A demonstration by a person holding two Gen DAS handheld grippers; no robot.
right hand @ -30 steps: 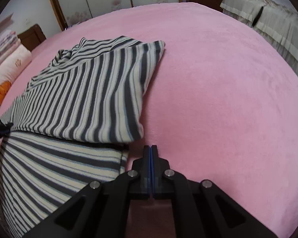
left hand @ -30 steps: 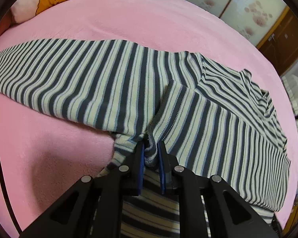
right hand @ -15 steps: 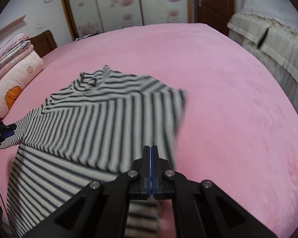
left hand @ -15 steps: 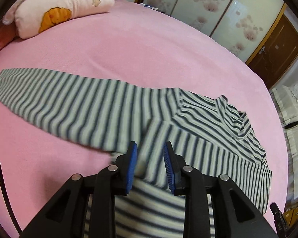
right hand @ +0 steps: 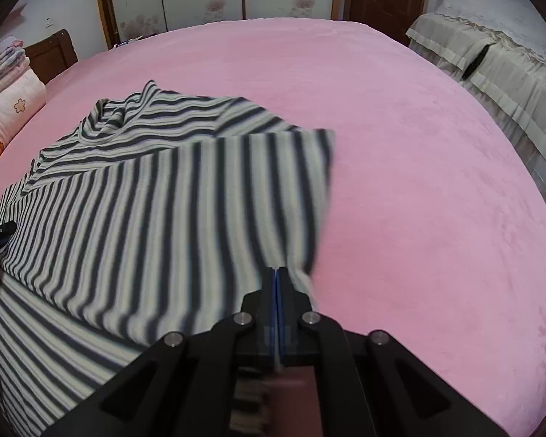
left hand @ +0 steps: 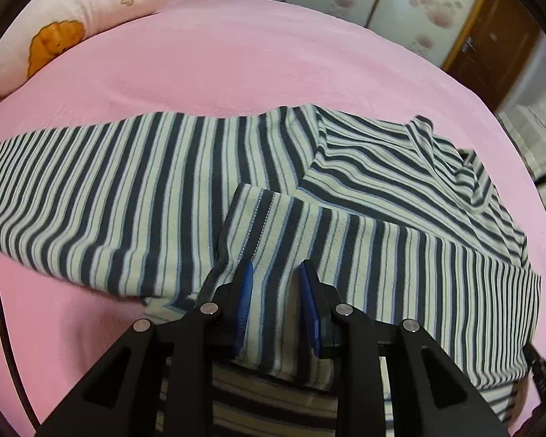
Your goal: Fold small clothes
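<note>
Fabric lies between the spread blue pads of your left gripper (left hand: 275, 291), which grip nothing: the cuff of the folded-over sleeve (left hand: 345, 255) runs off toward three o'clock across the striped shirt (left hand: 400, 167). Your right gripper (right hand: 277, 273) is pressed together at the sleeve's near edge; whether it pinches cloth, you cannot tell. The unfolded sleeve (left hand: 91, 189) stretches toward nine o'clock, nearer your left hand. One shirt, two sleeves, one pink bed (right hand: 418, 145), one pillow (left hand: 72, 18).

Black tool (left hand: 275, 273) with blue pads and silver screws.
</note>
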